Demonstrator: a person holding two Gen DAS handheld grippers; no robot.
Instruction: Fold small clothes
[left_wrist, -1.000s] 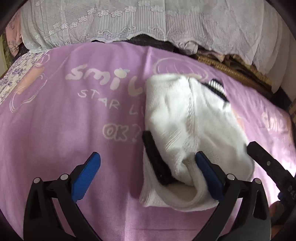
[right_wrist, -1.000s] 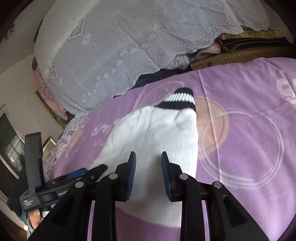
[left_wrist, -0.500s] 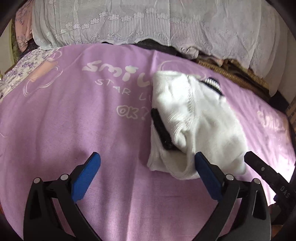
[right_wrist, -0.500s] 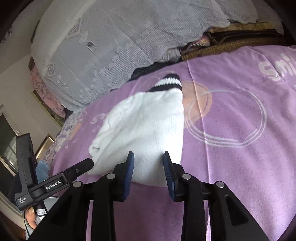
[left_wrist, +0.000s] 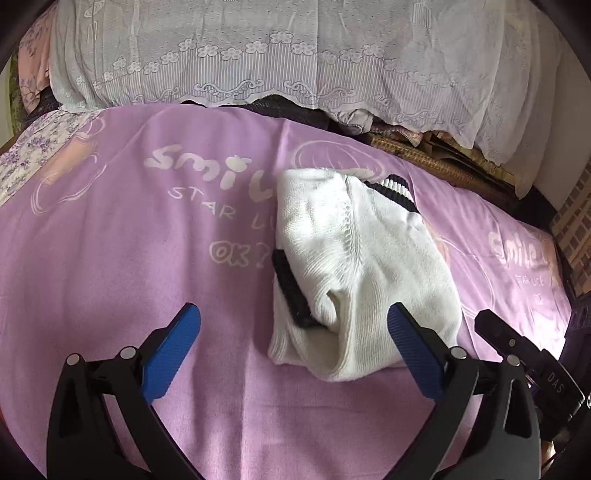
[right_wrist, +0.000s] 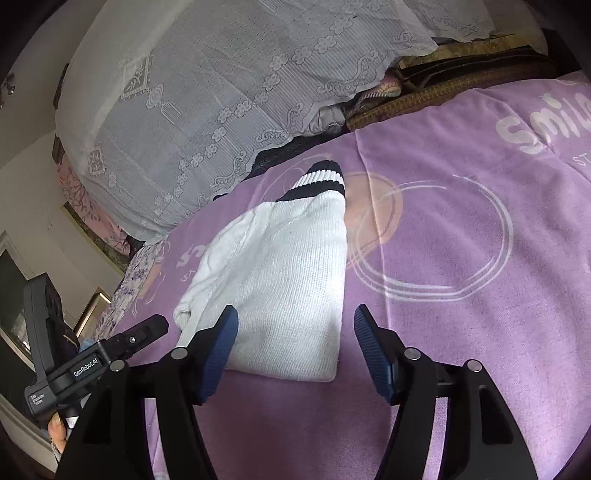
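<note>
Folded white socks (left_wrist: 354, 273) with black-striped cuffs, lying on the purple blanket (left_wrist: 129, 258) of the bed, toward the far edge, below the lace cover (left_wrist: 295, 55). Left hand-held gripper (left_wrist: 293, 347) spread wide, holding nothing, hovering at the near end of the bundle; right blue pad (left_wrist: 406, 343) just beside the socks' near edge, left pad well clear over bare blanket. Right hand-held gripper (right_wrist: 295, 343) likewise parted and empty, near end of the socks (right_wrist: 280, 280) seen between its pads. No contact discernible in either view.
</note>
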